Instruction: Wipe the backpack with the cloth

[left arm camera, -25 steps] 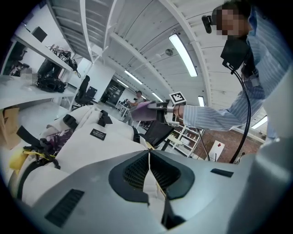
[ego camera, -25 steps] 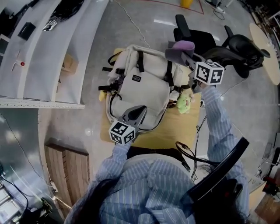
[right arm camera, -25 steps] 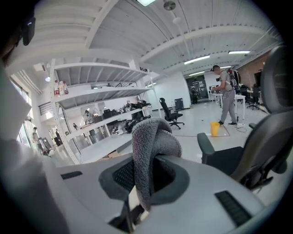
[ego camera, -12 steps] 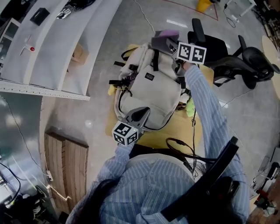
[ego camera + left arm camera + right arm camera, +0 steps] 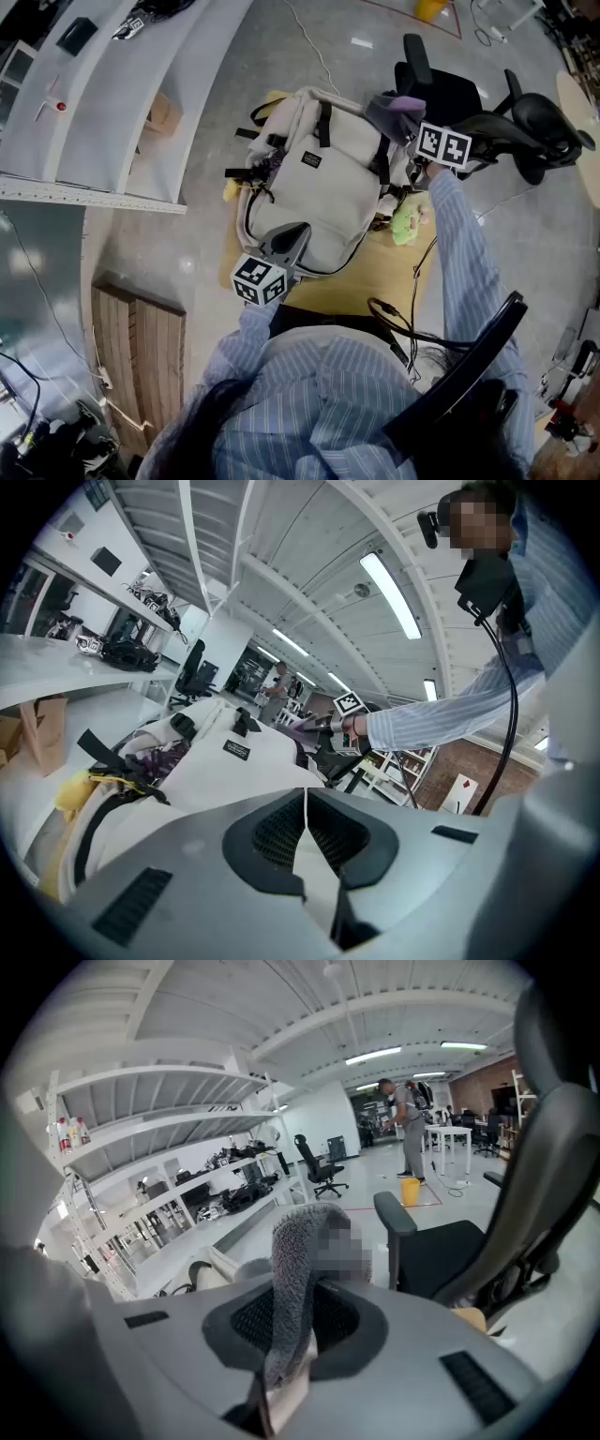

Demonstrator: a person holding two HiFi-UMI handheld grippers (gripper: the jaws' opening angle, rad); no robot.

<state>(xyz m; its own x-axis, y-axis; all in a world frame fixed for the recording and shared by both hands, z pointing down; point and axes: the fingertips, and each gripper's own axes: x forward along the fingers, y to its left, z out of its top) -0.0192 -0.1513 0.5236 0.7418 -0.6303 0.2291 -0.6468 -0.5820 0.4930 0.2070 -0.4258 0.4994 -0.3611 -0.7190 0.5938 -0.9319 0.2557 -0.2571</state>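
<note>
A cream backpack (image 5: 319, 178) with black straps lies flat on a small wooden table (image 5: 361, 281). My left gripper (image 5: 295, 232) sits at the backpack's near bottom edge. In the left gripper view its jaws (image 5: 305, 803) are shut, with pale backpack fabric (image 5: 216, 761) pinched between them. My right gripper (image 5: 394, 114) is at the backpack's upper right corner, shut on a grey-purple fuzzy cloth (image 5: 401, 100). In the right gripper view the cloth (image 5: 300, 1241) rises out of the shut jaws (image 5: 295, 1321) and folds over, and part of the backpack (image 5: 217, 1265) shows beyond.
A green plush toy (image 5: 405, 222) lies at the backpack's right side on the table. Two black office chairs (image 5: 441, 84) (image 5: 539, 122) stand close behind the table. White shelving (image 5: 112, 103) runs along the left. A cable (image 5: 422, 272) hangs off the table's right edge.
My right gripper swept the cloth left across the backpack's top, then came back to its upper right corner. The left gripper stayed at the backpack's bottom edge.
</note>
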